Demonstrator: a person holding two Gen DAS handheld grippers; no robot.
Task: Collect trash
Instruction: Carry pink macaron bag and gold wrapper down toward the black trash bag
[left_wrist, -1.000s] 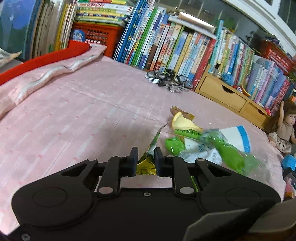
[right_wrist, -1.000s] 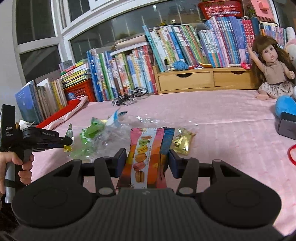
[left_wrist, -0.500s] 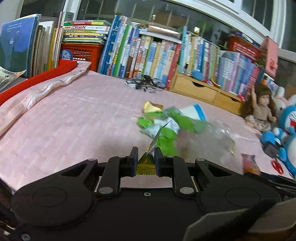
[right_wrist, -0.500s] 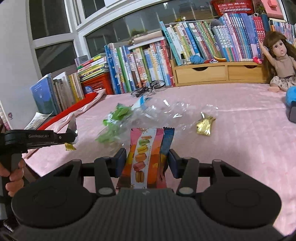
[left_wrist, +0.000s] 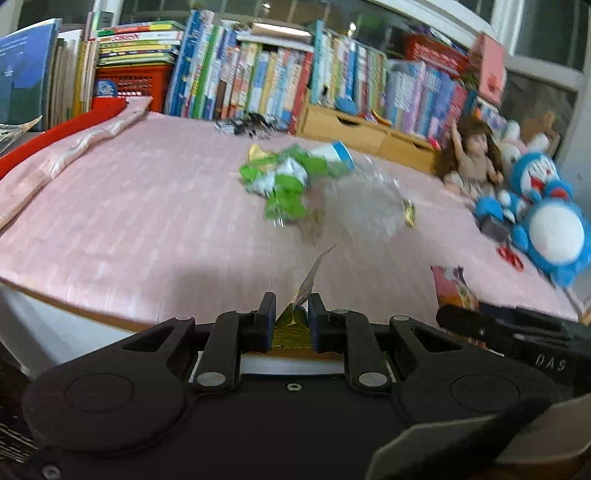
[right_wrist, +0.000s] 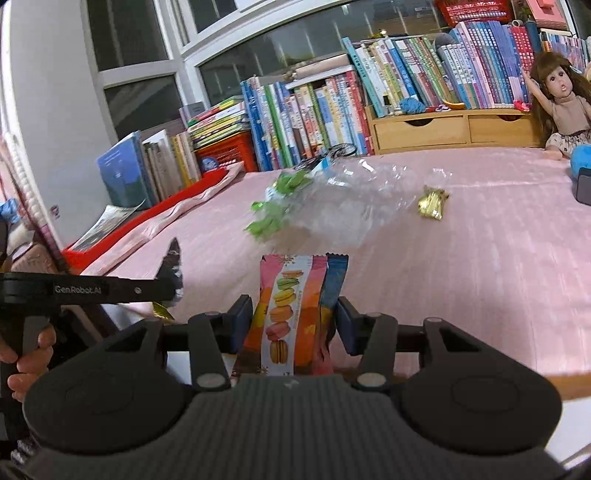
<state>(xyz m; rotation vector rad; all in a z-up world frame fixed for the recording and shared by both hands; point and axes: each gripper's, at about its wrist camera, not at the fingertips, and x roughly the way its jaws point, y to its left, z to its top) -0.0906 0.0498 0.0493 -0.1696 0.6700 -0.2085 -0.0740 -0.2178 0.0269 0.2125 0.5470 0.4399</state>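
Your left tongs (left_wrist: 291, 321) pinch a small gold foil wrapper (left_wrist: 291, 325) and your right tongs (right_wrist: 293, 323) clamp a pink macaron-print snack packet (right_wrist: 291, 314), both clear of the pink bed (right_wrist: 480, 258), probably for binning, while green wrappers (left_wrist: 284, 181), a clear plastic bag (right_wrist: 351, 199) and another gold wrapper (right_wrist: 432, 203) remain beyond.

Open pink bedspread (right_wrist: 461, 266) ahead, green-and-clear wrapper heap (right_wrist: 314, 206) mid-bed, gold wrapper (right_wrist: 432, 201) beside it, toys (left_wrist: 546, 221) crowding right edge
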